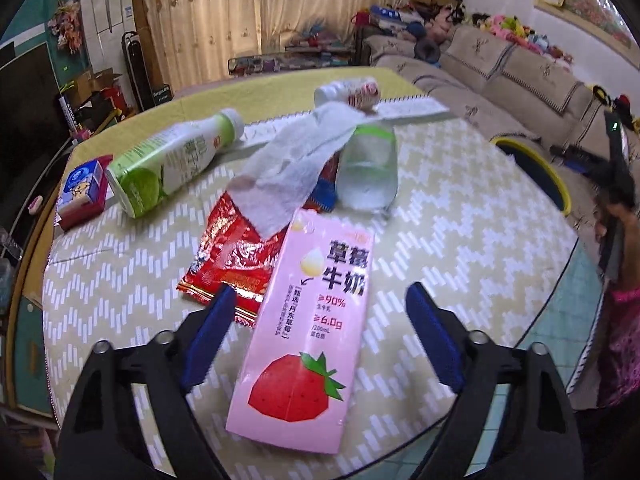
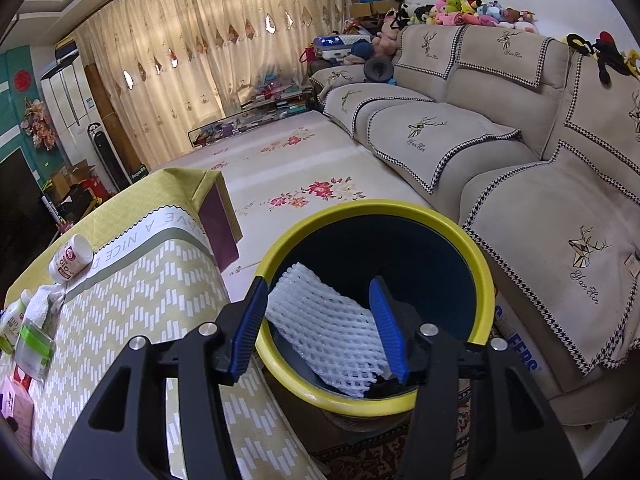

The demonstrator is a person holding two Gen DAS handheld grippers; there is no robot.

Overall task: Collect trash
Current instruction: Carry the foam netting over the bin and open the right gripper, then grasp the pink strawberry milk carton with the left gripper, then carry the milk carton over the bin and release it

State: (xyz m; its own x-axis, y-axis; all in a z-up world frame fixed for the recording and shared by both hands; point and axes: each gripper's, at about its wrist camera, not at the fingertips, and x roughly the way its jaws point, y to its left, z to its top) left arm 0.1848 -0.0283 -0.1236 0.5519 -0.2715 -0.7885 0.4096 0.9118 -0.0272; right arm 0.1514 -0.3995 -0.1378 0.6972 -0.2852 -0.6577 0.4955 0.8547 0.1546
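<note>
A pink strawberry milk carton (image 1: 316,320) lies flat on the zigzag tablecloth (image 1: 460,240). My left gripper (image 1: 320,292) is open and straddles it, one blue pad on each side, neither touching. Behind the carton lie a red foil wrapper (image 1: 232,256), a white tissue (image 1: 296,168), a clear cup with a green band (image 1: 368,172), a green-and-white bottle (image 1: 172,160) and a small white bottle (image 1: 348,94). My right gripper (image 2: 318,284) hangs open over the yellow-rimmed bin (image 2: 476,264). A white foam net (image 2: 324,332) lies flat and unpinched inside the bin.
A small blue-and-red box (image 1: 84,192) sits at the table's left edge. The bin (image 1: 536,172) stands on the floor off the table's right side, beside a beige sofa (image 2: 480,140). Pink clothing of a person (image 1: 624,340) shows at the right.
</note>
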